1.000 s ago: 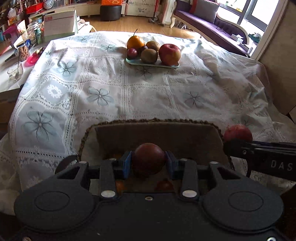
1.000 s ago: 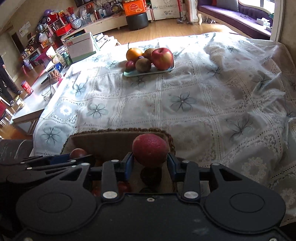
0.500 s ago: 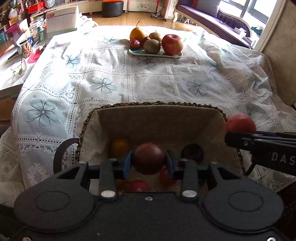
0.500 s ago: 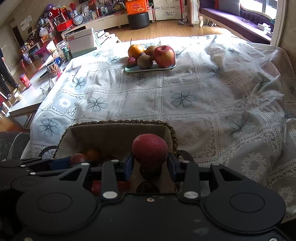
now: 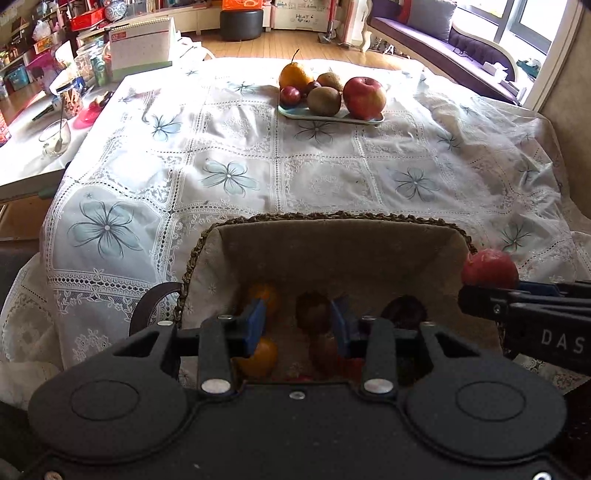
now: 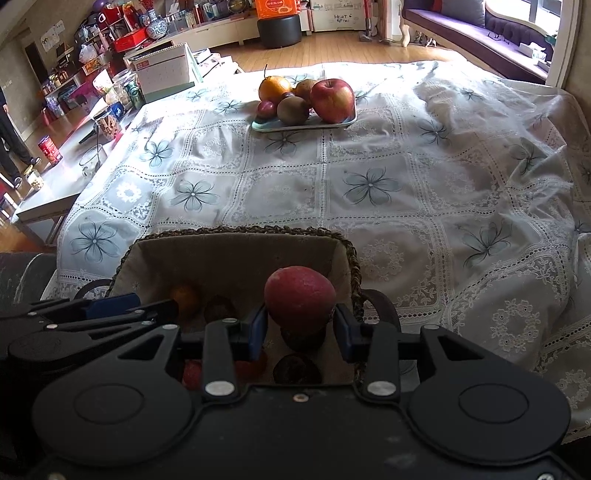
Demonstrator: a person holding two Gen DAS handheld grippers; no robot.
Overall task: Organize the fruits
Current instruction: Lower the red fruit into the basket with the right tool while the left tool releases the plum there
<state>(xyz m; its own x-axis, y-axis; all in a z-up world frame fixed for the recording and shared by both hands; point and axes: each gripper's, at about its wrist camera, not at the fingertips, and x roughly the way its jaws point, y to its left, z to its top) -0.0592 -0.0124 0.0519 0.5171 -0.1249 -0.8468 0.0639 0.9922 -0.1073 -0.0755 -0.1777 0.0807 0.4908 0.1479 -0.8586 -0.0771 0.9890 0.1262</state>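
Observation:
A woven, cloth-lined basket [image 5: 332, 218] [image 6: 240, 231] sits at the near table edge and holds several fruits, among them two oranges [image 5: 264, 295]. My left gripper [image 5: 297, 325] hangs open over it. Below its gap a dark red fruit [image 5: 313, 313] lies in the basket. My right gripper [image 6: 300, 328] is shut on a red fruit [image 6: 300, 295] [image 5: 489, 267] above the basket's right side. A pale plate [image 5: 376, 119] [image 6: 303, 127] at the far side carries a red apple [image 5: 364, 96], a kiwi, an orange pear and plums.
A white lace tablecloth with blue flowers [image 5: 229, 177] covers the table. At the left a low side table [image 5: 22, 155] carries a glass bowl, jars and a box. A black pouf [image 5: 240, 24] and a purple bench stand beyond.
My left gripper has opened and let the dark red fruit go into the basket. The right gripper still grips its red fruit. More of the basket's inside shows now.

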